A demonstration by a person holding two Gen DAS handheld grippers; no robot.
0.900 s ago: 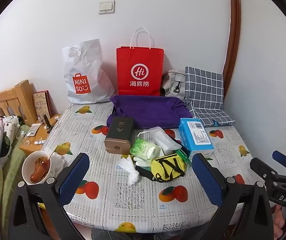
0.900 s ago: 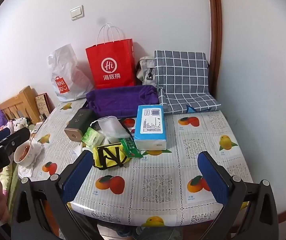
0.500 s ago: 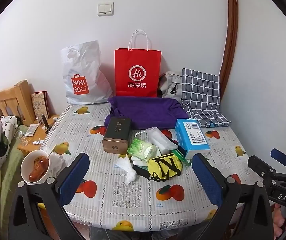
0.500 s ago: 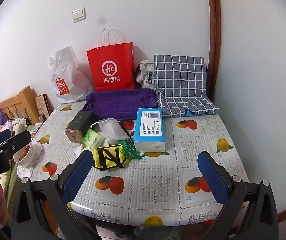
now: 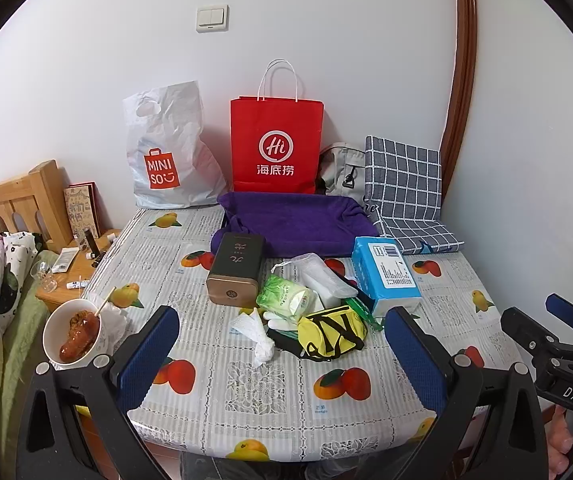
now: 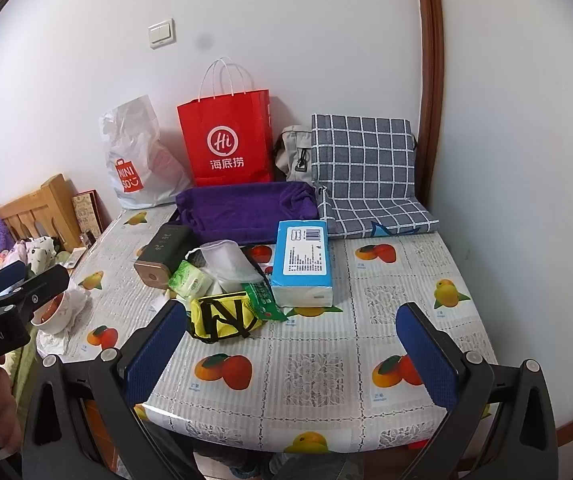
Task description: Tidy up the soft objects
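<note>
A pile of soft things lies mid-table: a yellow pouch with black straps, a green tissue pack, a white mesh bag, a crumpled white tissue and a blue tissue pack. Behind them lie a folded purple towel and a grey checked cushion. My left gripper hovers open before the table's front edge, nothing between its jaws. My right gripper is open too, empty, over the front right.
A dark tin box stands left of the pile. A bowl of food sits at the table's left edge. A red paper bag, a white plastic bag and a grey bag lean on the wall. A bed lies left.
Both grippers have drawn back slightly and tilted up a little, so the table looks a bit farther off. Nothing on the table has moved.
</note>
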